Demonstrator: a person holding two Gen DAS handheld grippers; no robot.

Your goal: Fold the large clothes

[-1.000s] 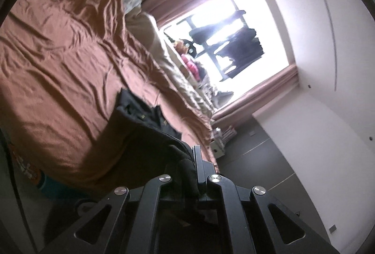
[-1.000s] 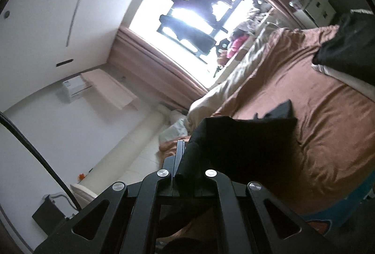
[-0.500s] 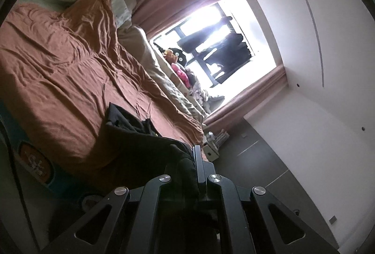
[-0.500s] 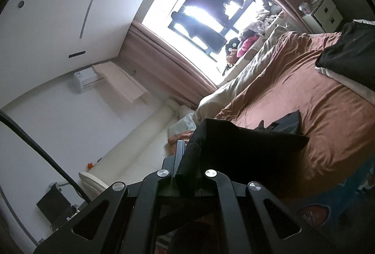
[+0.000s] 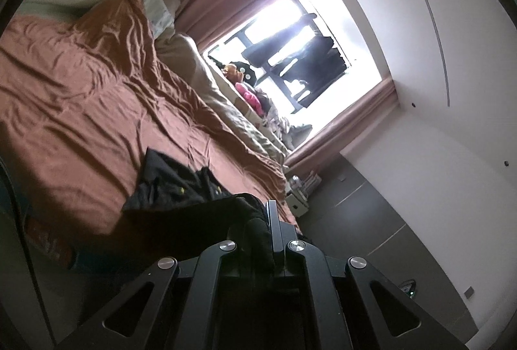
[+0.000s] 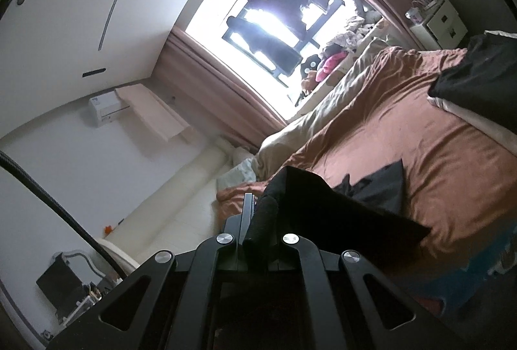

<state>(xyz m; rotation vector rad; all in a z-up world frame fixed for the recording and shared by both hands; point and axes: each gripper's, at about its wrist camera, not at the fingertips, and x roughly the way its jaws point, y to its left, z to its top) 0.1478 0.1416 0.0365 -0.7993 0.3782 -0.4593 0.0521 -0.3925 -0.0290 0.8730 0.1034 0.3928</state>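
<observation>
A large black garment (image 5: 174,188) hangs between my two grippers above a bed with a brown sheet (image 5: 80,98). My left gripper (image 5: 263,220) is shut on one bunched edge of the garment. My right gripper (image 6: 258,214) is shut on another edge; the cloth (image 6: 339,207) stretches from it to the right. The garment's lower part with small metal buttons rests on the sheet (image 6: 436,172). The fingertips are hidden by the cloth.
A beige duvet (image 5: 226,104) lies along the bed's far side under a bright window (image 5: 290,36) with pink curtains. Another dark garment on a white pile (image 6: 478,75) lies at the bed's end. A white nightstand (image 6: 442,23) stands beyond it.
Both grippers keep their hold on the garment. The views have shifted and tilted over the bed; the garment's lower part now lies farther in on the sheet.
</observation>
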